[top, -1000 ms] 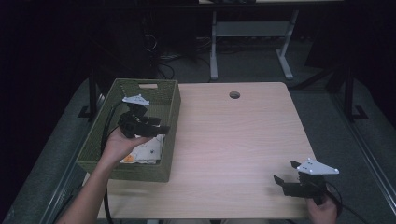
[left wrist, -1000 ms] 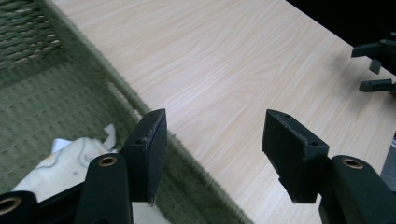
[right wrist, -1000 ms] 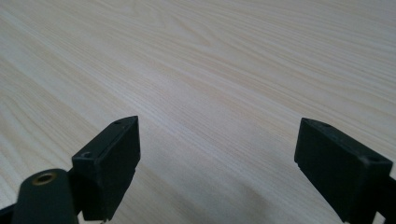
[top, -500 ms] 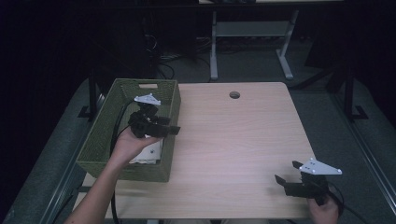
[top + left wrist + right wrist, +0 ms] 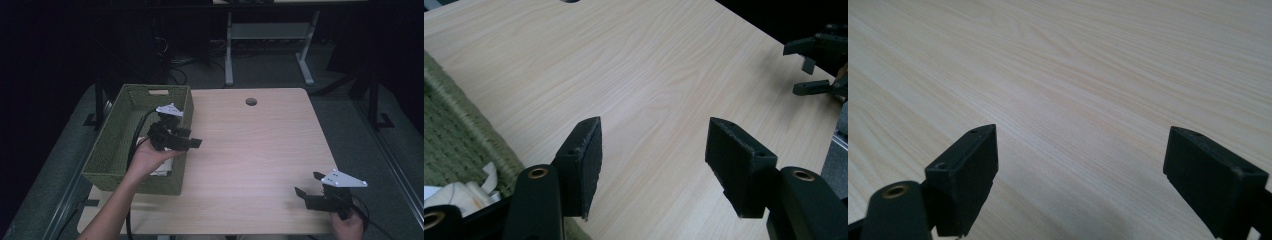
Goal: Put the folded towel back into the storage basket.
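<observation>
Contents of the green woven basket [image 5: 107, 150] are mostly hidden in the high view by the left hand [image 5: 147, 159] and left gripper [image 5: 192, 143] held over its right wall; only a pale scrap is seen below the hand, too small to be identified. In the left gripper view, white crumpled items [image 5: 461, 192] beside the left jaw are cut off by the bottom edge and partly covered by the jaw body; what they are cannot be told. The right gripper [image 5: 819, 67], far beyond the right jaw, is cropped at the frame edge. The right hand [image 5: 347, 227] is cut by the bottom edge in the high view.
</observation>
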A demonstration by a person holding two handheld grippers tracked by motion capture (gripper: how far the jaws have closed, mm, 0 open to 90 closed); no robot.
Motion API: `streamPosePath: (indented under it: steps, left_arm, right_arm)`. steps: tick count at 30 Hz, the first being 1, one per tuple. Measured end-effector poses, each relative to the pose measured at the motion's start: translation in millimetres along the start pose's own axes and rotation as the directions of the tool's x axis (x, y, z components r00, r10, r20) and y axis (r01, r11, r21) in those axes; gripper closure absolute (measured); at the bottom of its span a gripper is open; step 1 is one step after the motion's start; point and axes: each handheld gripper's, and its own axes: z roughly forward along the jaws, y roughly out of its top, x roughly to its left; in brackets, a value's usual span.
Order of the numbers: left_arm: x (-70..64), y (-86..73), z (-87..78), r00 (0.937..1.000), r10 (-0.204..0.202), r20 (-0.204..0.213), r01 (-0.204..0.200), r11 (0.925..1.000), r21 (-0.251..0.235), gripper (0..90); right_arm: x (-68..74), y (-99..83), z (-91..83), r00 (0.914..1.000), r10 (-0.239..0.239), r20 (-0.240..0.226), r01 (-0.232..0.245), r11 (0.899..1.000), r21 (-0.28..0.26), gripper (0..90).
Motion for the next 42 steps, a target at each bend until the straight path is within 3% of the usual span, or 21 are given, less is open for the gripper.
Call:
streamPosePath:
  steps: [13,42]
  left_arm:
    - [-9.6,4.2,12.3,0.9999,0.006,0.016,-0.006,0.9999,0.008,39.9]
    - [-36.9,6.2,39.1,0.9971,-0.003,0.076,0.005,0.9996,-0.026,33.7]
  right_arm:
    - [0.6,0.9,-2.0,1.0,-0.003,-0.002,0.003,1.0,-0.011,13.9]
    - [-1.4,0.8,-5.2,1.0,0.009,0.001,-0.009,1.0,-0.017,13.9]
